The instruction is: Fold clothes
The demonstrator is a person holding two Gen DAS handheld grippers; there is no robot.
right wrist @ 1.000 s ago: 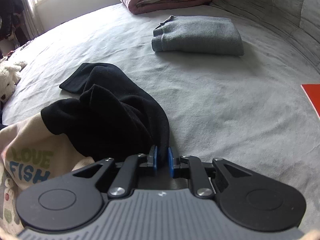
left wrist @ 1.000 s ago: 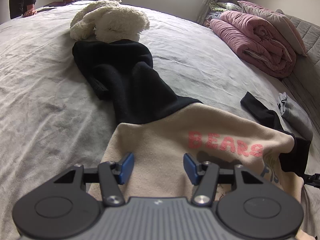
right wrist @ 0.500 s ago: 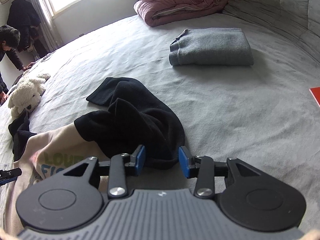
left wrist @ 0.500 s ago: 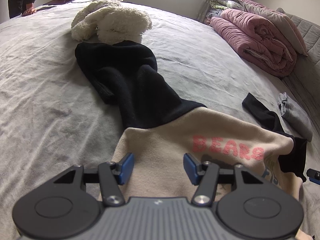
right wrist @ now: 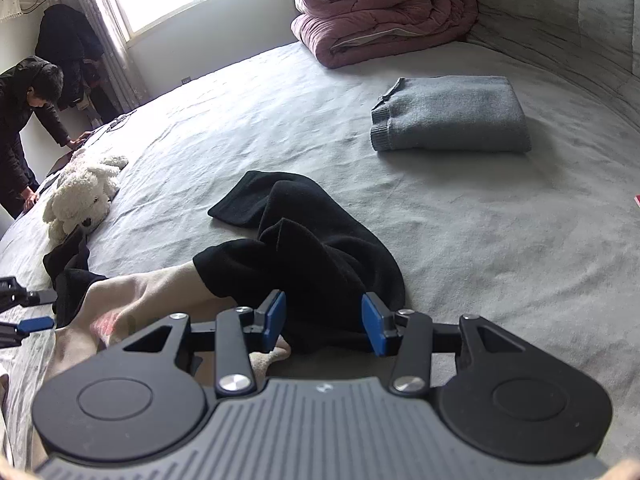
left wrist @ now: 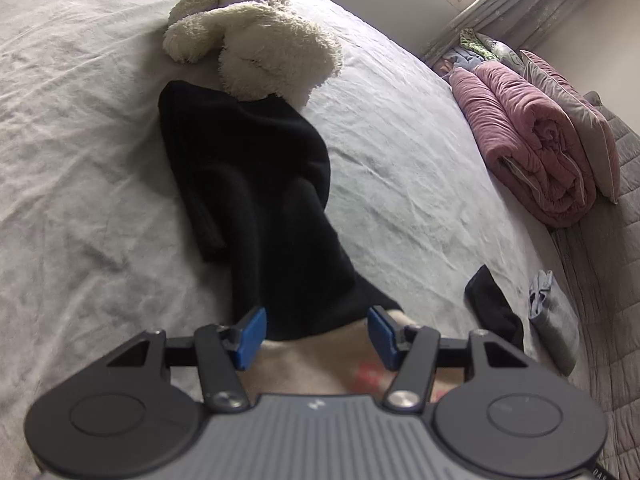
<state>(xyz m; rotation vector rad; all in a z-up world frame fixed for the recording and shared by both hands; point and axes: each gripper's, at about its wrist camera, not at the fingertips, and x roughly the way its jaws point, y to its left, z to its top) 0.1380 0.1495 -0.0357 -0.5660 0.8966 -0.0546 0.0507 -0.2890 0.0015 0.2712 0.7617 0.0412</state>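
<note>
Both tongs are spread wide with nothing between their pads. The left tongs (left wrist: 316, 332) hang over the seam where a black sleeve (left wrist: 256, 184) meets the beige body of the sweater (right wrist: 136, 300). That sleeve runs out long across the bed (left wrist: 80, 160), its far end touching a white plush dog (left wrist: 256, 44). The right tongs (right wrist: 323, 326) hover over the other sleeve (right wrist: 304, 248), which lies bunched and rumpled, its cuff pointing toward the head of the bed.

One job looks finished: a grey sweater (right wrist: 452, 114) sits in a neat folded block nearer the headboard, beside the rolled pink duvet (right wrist: 384, 8).

The beige one is nowhere near that. Its body is wrinkled, one sleeve out straight, the other crumpled. Whether it is being spread flat or the sleeves are about to come in, this view can't settle. A person (right wrist: 24, 120) leans on the far edge.
</note>
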